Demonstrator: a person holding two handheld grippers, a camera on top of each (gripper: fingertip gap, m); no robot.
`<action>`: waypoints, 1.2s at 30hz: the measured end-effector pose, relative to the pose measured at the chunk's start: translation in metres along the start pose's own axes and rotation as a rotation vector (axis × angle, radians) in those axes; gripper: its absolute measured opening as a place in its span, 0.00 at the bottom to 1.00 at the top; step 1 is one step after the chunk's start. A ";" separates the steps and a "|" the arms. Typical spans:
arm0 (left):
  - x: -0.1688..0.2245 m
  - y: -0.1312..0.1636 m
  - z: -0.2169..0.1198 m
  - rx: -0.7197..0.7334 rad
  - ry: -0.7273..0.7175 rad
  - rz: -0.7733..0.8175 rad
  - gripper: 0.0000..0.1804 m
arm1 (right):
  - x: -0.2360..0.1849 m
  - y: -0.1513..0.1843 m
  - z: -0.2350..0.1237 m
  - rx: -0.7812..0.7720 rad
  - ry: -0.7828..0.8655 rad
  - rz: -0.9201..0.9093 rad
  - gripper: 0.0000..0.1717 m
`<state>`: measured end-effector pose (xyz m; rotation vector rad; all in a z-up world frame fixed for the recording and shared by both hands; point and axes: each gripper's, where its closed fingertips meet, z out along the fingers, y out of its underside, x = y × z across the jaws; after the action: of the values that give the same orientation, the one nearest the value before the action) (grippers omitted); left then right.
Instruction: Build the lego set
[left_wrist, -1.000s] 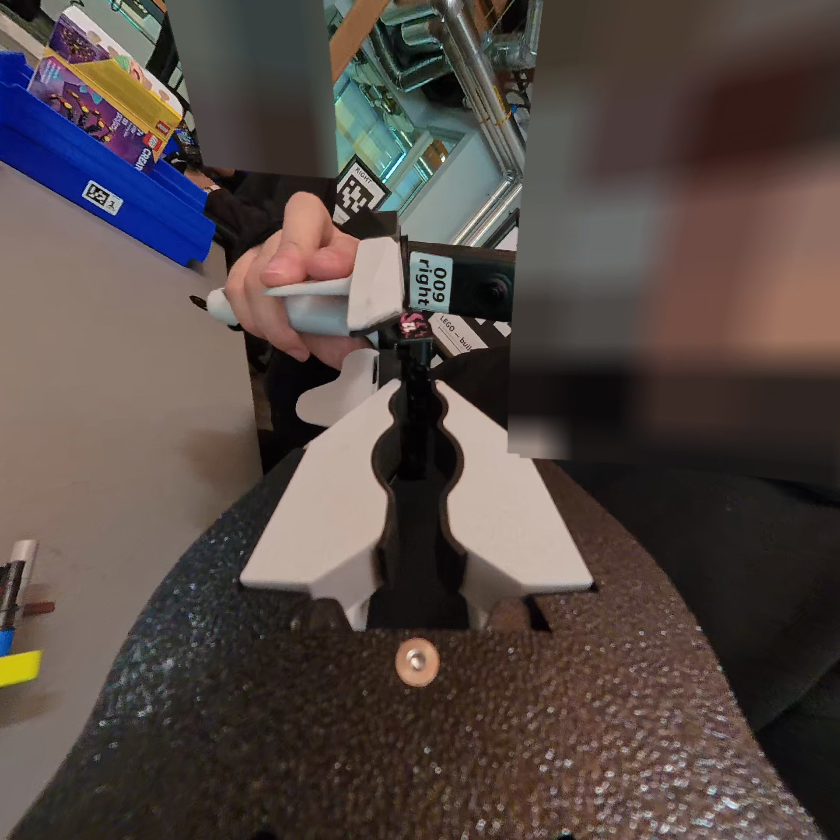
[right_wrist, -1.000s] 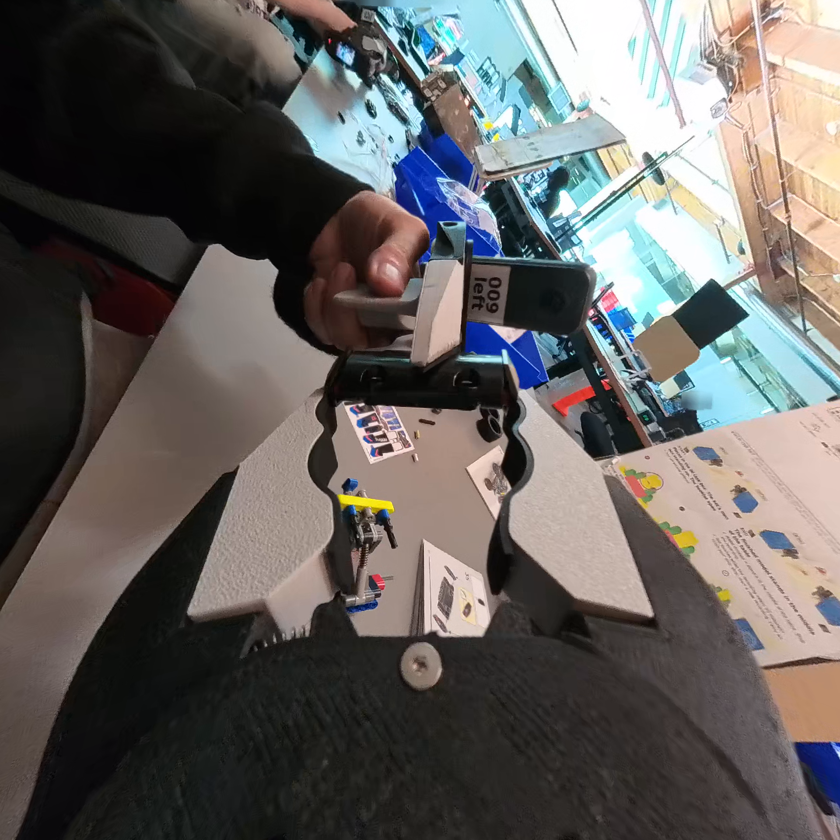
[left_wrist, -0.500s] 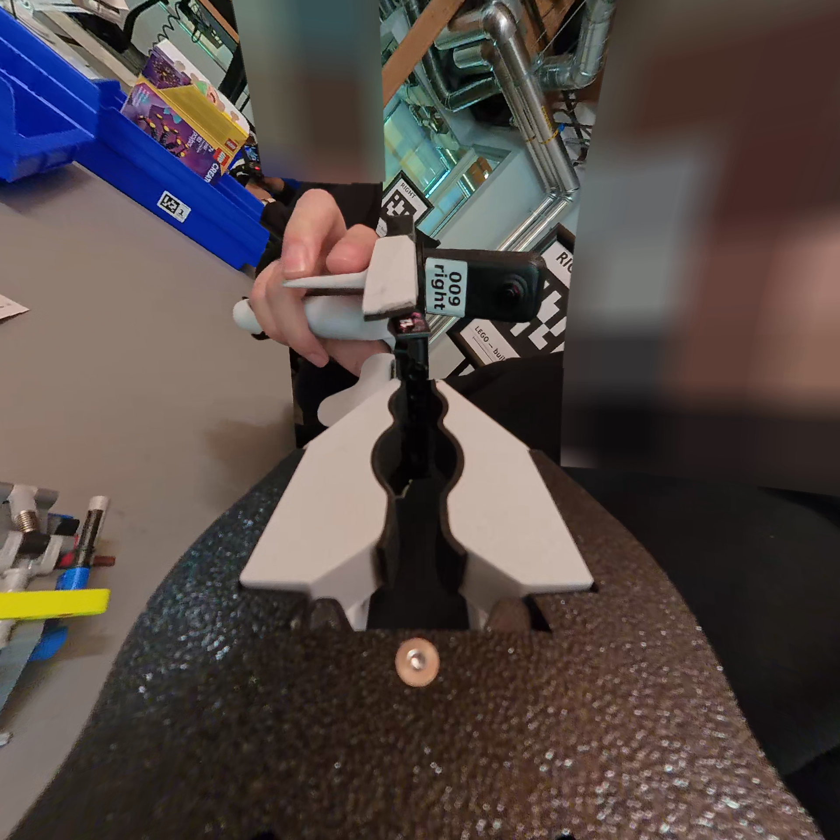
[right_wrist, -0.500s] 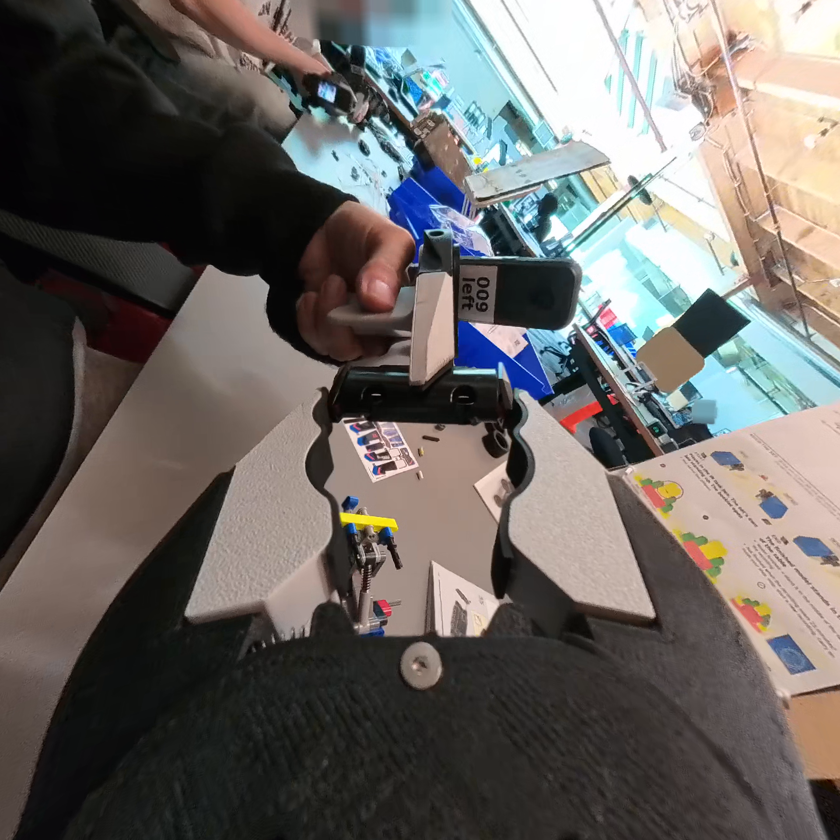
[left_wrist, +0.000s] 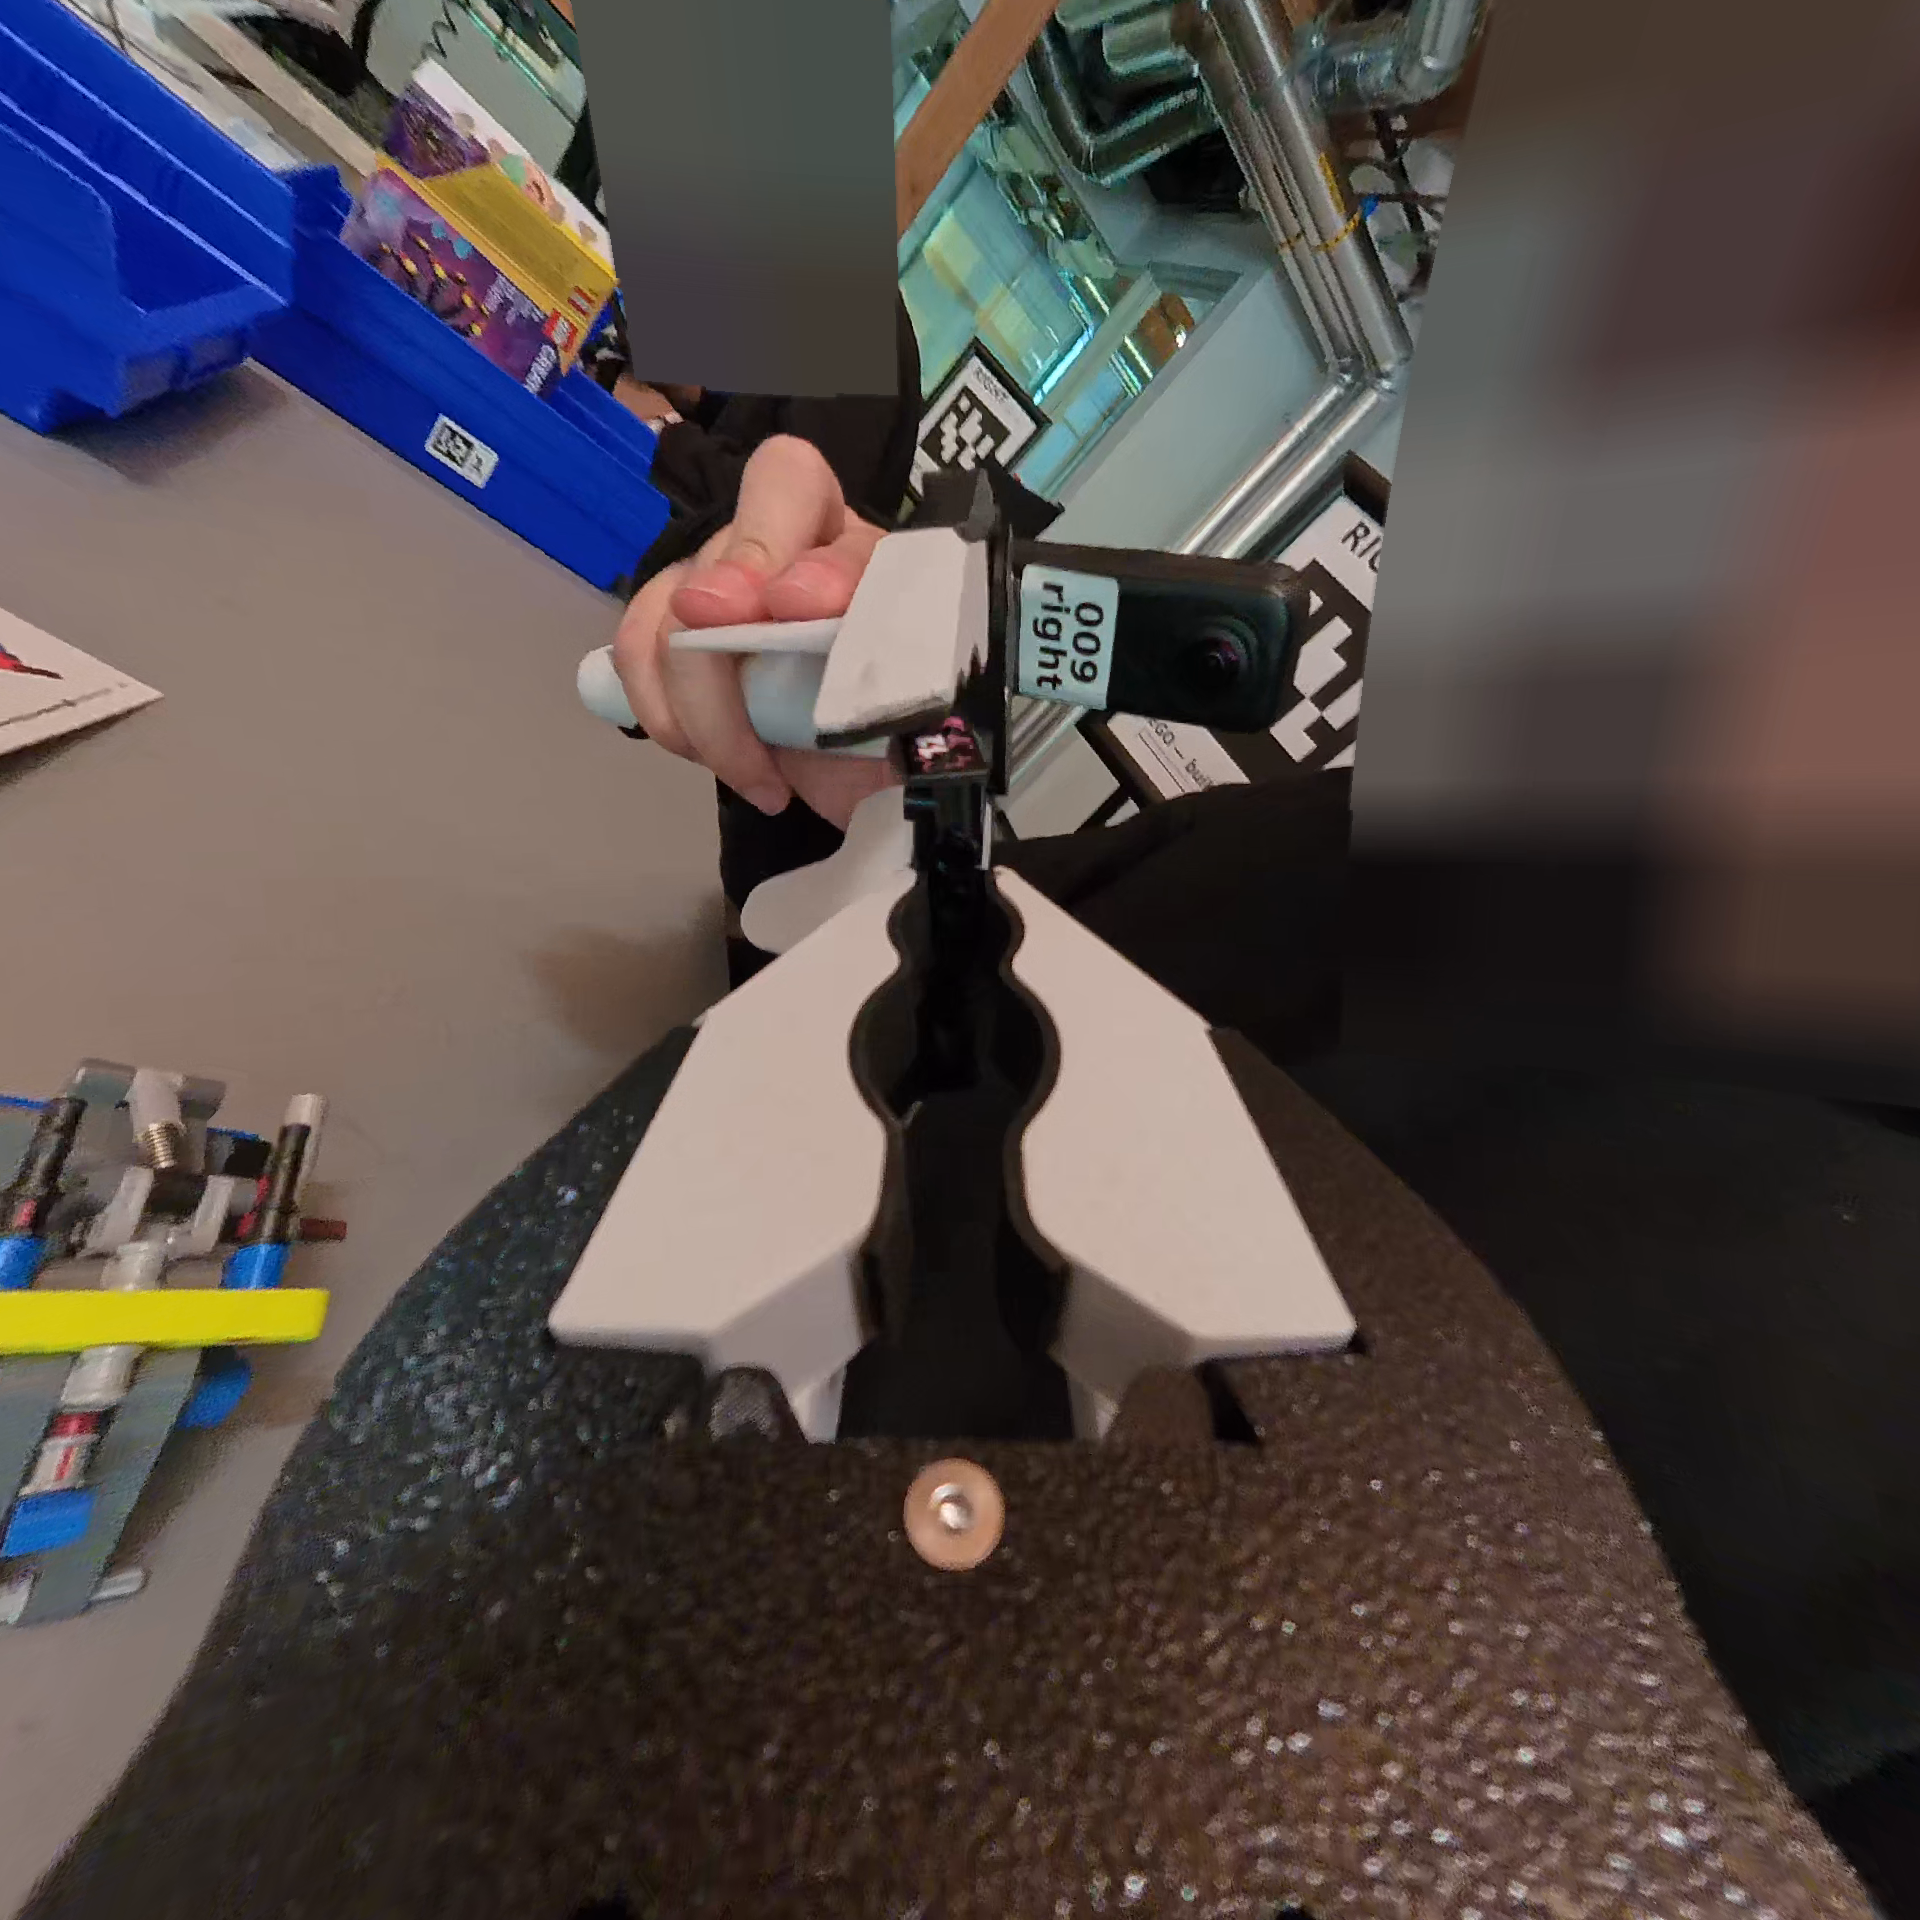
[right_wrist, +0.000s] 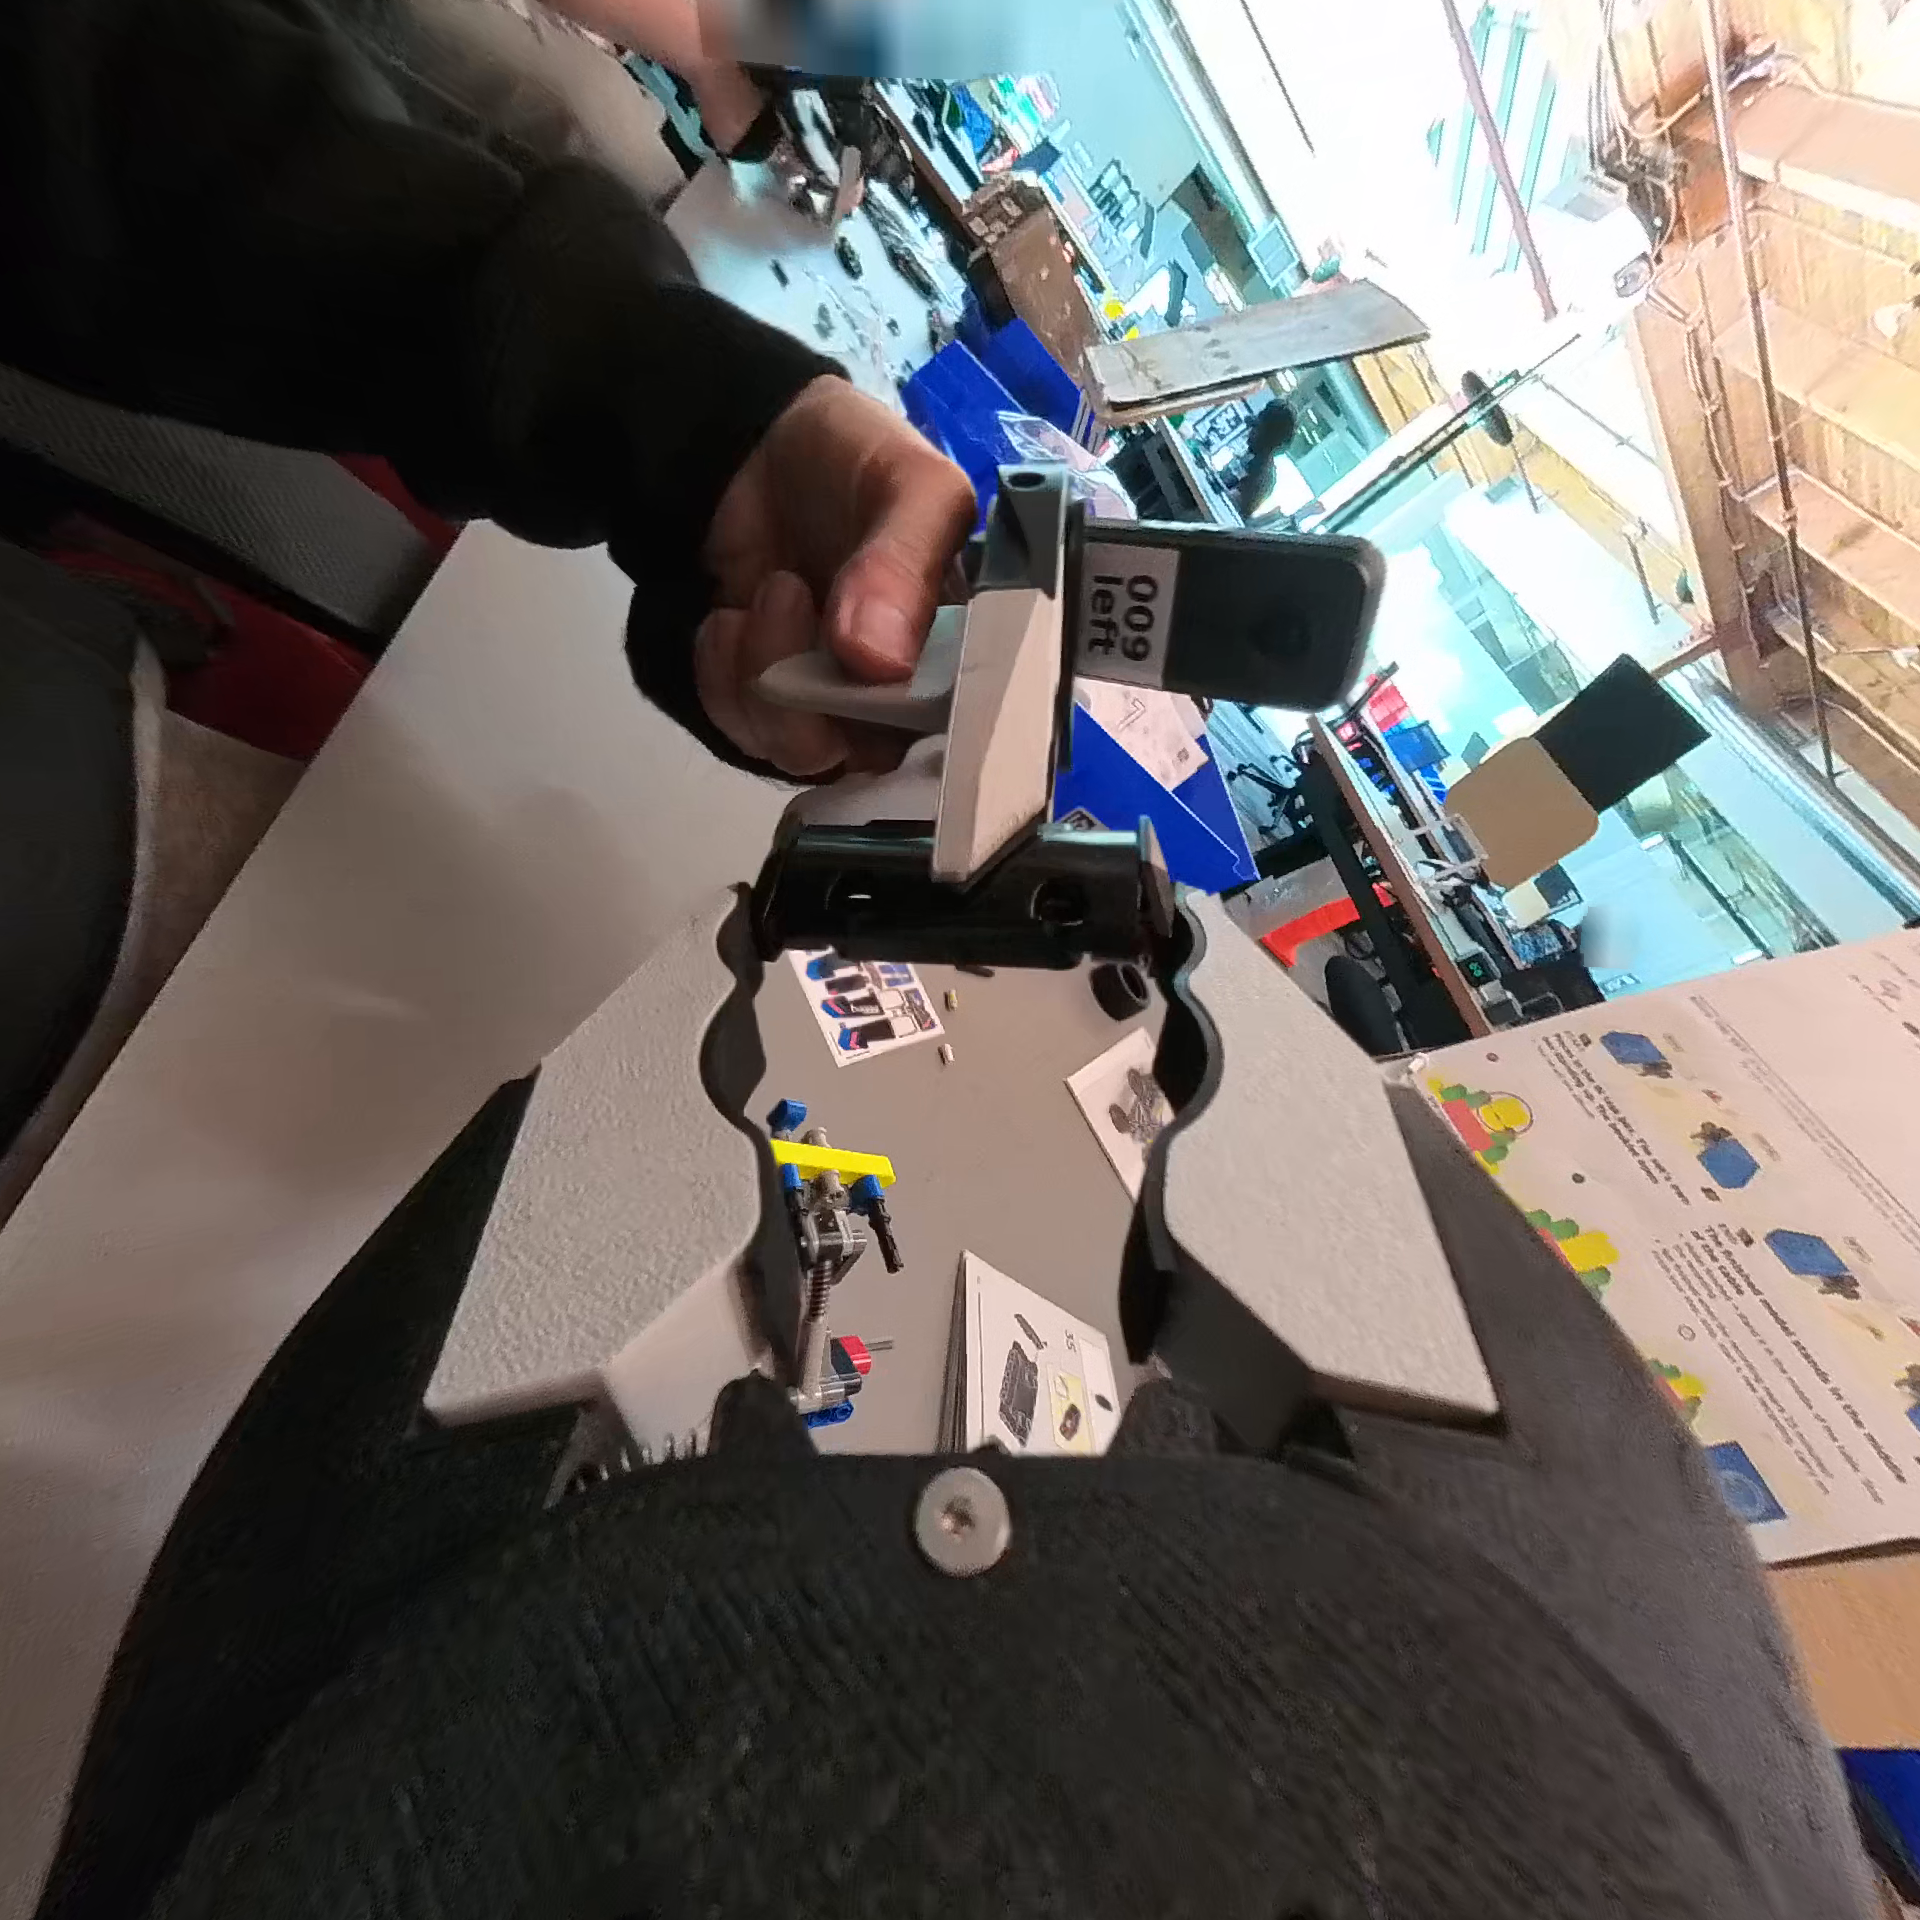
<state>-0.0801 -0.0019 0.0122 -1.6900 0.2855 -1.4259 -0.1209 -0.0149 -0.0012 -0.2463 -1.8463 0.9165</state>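
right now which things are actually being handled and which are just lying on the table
In hand: black part, clamped in left gripper, spanned end to end by right gripper.
Lying about: yellow-and-blue brick assembly, sticker sheet, booklet, small black tyre, blue bins.

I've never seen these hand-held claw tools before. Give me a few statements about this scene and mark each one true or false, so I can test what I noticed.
1. The left claw is nearly closed on a thin black piece. True.
2. The right claw has its fingers close together. False: they stand wide apart, and the black piece spans the gap between their tips.
3. A small model with a yellow beam lies on the grey table. True.
4. The bins at the back of the table are red. False: they are blue.
5. A person's hand holds the left claw's handle. True.
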 end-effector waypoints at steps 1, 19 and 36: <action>-0.002 -0.002 -0.001 0.012 -0.009 0.003 0.03 | 0.001 0.001 0.001 0.006 -0.001 0.028 0.44; -0.016 -0.038 -0.054 0.347 -0.127 0.062 0.03 | -0.001 0.002 0.042 0.289 -0.032 0.720 0.32; -0.033 -0.056 -0.044 0.427 -0.152 0.155 0.03 | 0.021 0.023 0.034 0.442 -0.005 1.002 0.19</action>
<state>-0.1492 0.0317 0.0284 -1.3829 0.0215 -1.1415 -0.1648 -0.0040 -0.0094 -0.9272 -1.4179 1.9596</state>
